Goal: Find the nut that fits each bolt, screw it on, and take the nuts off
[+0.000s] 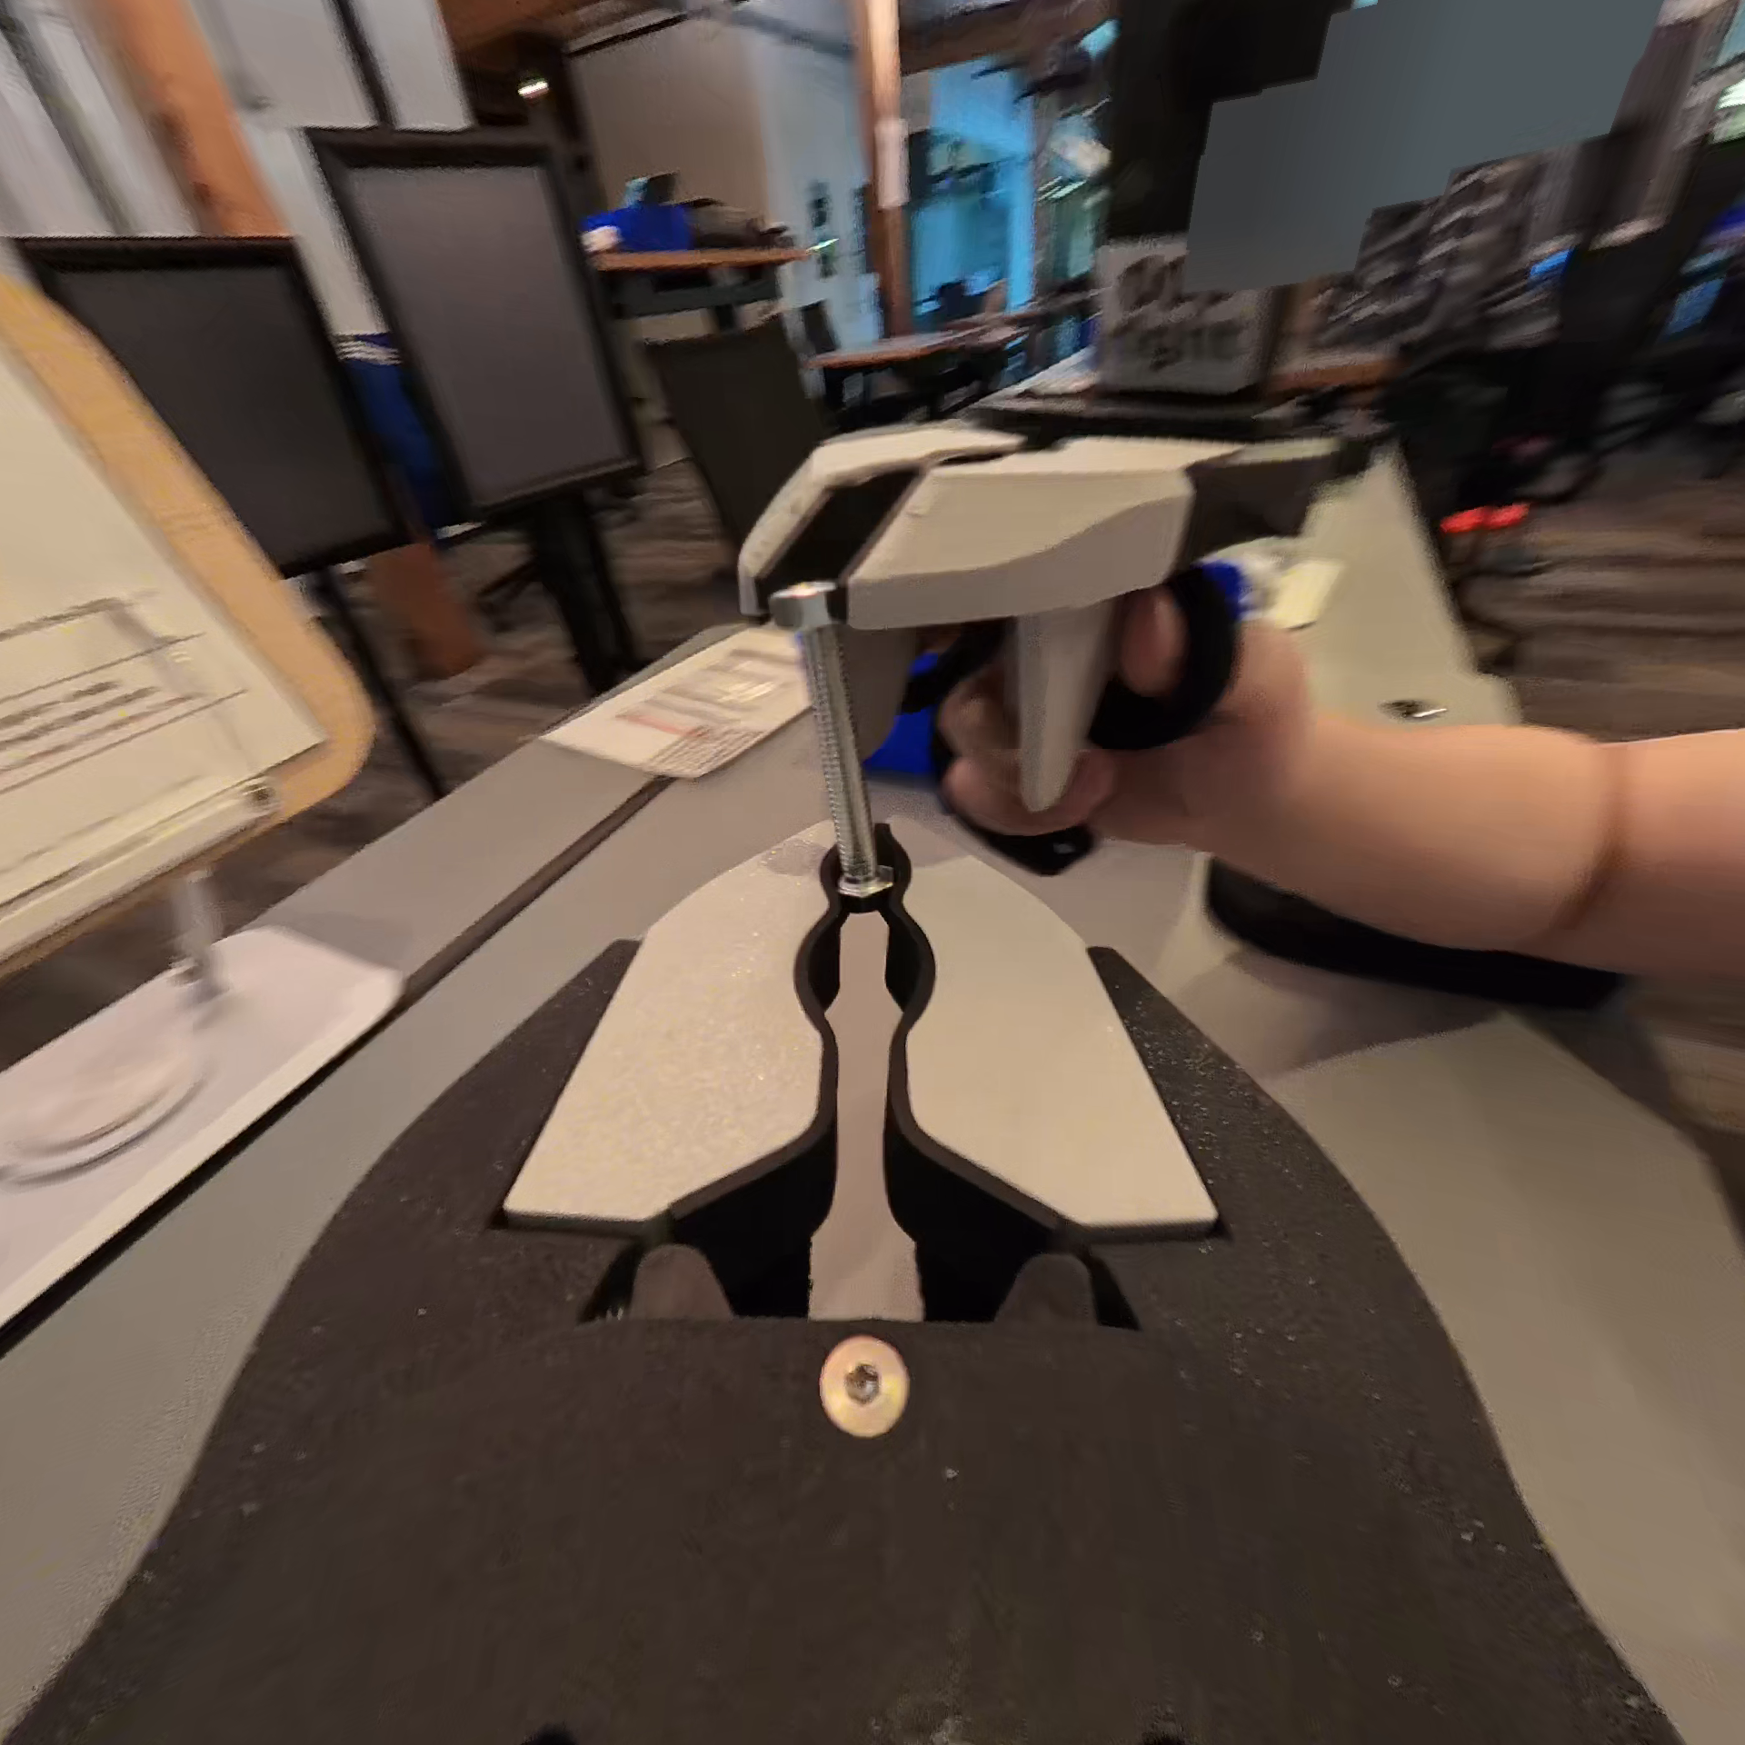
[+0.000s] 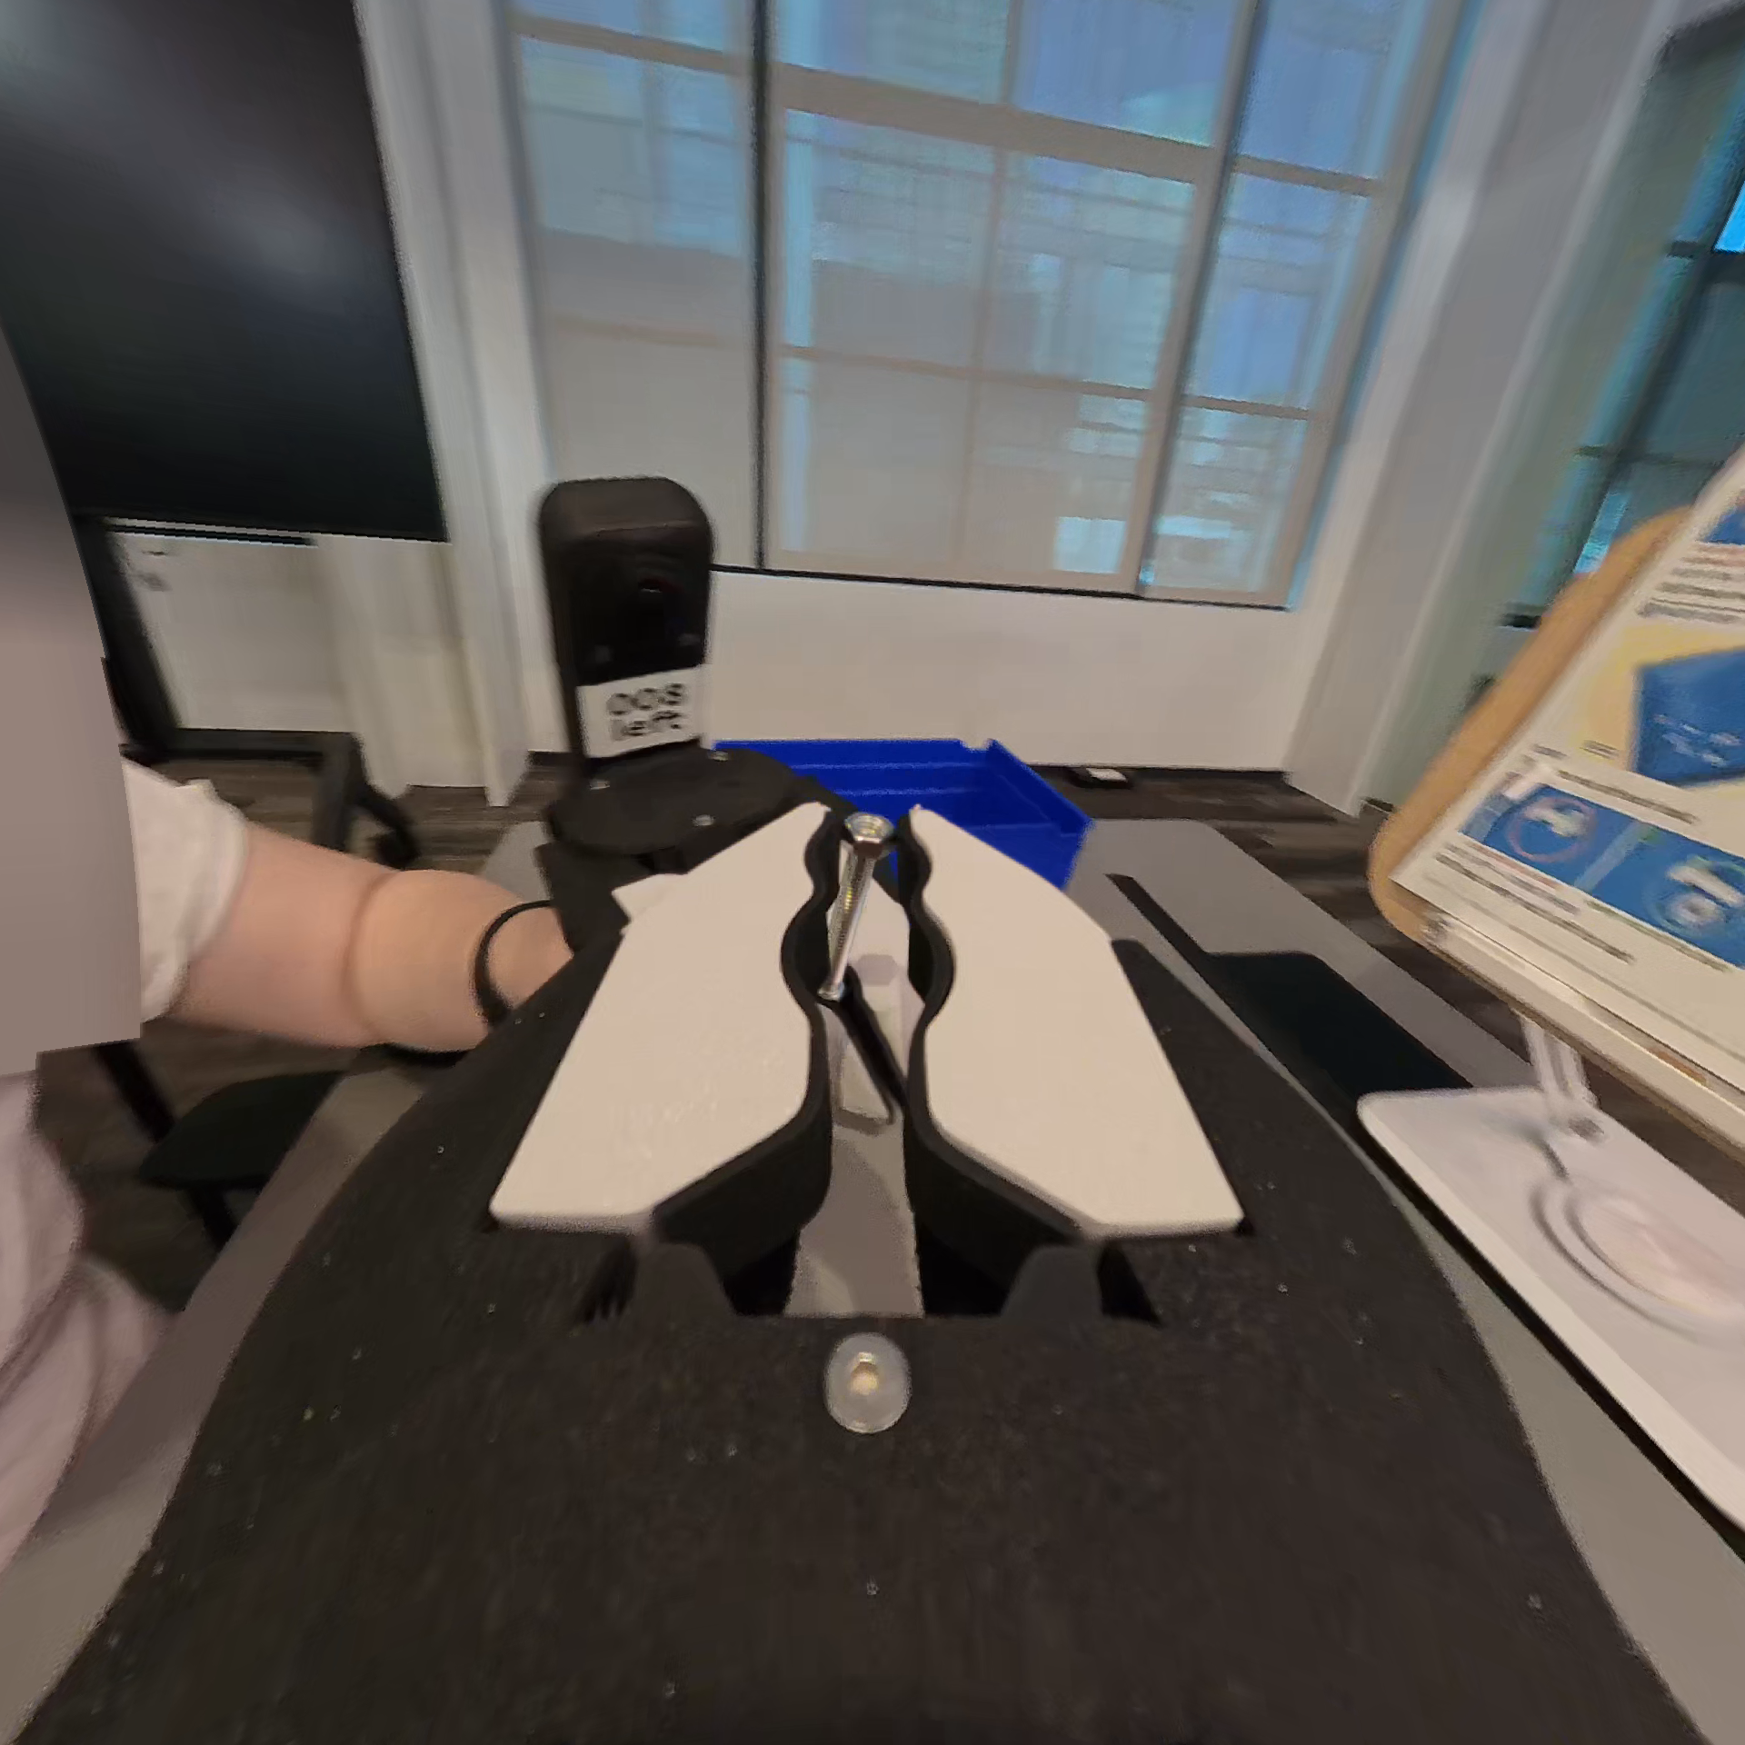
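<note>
Left wrist view: the left gripper (image 1: 864,883) was closed on a small silver nut (image 1: 863,888), pinched at the very tips of its two pale fingers (image 1: 699,1039). A long threaded bolt (image 1: 836,746) rose from the nut, nearly upright and leaning slightly left, its lower end seated in the nut. The bolt's head sat between the tips of the right gripper (image 1: 803,604), which reached in from the right and was clamped on that head. A person's hand (image 1: 1058,746) gripped the handle below the right gripper, the bare forearm running off to the right edge. Both tools were held above a grey table (image 1: 491,831). On the table beyond lay a printed sheet (image 1: 699,703); at left stood a tilted instruction board (image 1: 123,604) on a clear stand with a white base.

Right wrist view: the right gripper (image 2: 869,831) held the bolt (image 2: 850,906) by its head at the fingertips, the shaft running back toward the camera between the pale fingers (image 2: 689,1029). The nut itself could not be made out here. The left gripper's black body (image 2: 661,821), carrying a camera, sat just behind the fingertips to the left, with a bare forearm behind it. A blue bin (image 2: 982,793) rested on the table (image 2: 1218,869) beyond the fingertips, and the instruction board (image 2: 1586,803) stood at right.
</note>
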Available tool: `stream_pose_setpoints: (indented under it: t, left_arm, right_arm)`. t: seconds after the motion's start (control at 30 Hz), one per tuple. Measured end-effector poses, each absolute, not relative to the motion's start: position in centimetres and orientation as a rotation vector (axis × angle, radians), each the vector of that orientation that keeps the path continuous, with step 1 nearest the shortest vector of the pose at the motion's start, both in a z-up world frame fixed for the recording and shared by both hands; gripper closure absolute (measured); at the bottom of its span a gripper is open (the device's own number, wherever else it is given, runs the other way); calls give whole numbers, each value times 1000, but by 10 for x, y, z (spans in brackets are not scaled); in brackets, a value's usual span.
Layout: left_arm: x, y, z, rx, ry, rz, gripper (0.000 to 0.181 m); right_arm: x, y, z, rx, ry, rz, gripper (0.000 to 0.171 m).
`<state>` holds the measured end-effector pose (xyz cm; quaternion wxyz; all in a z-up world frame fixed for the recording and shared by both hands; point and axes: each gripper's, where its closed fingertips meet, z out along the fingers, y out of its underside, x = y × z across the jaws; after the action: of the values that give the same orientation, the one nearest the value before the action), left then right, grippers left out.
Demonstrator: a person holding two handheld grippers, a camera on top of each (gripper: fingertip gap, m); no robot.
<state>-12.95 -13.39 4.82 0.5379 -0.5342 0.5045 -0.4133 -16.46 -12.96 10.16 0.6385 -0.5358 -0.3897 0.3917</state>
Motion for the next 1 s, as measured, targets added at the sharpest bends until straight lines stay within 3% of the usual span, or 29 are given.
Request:
stream_pose_setpoints:
  t: [0.33,0.63,0.83,1.0]
  left_arm:
    - [-129,-220,59,-1071,1501,-1693,178]
    - [-147,-260,78,-913,1507,-2275,178]
    - [-140,-244,68,-996,1538,-2011,178]
    - [-136,-222,53,-1099,1599,-1662,178]
  right_arm:
    - [-156,-191,109,-904,-1188,1403,161]
    - [-145,-212,127,-710,-1139,1684,161]
    - [-137,-175,129,-966,-1085,1353,161]
    - [-33,-134,118,-1606,-1014,519,160]
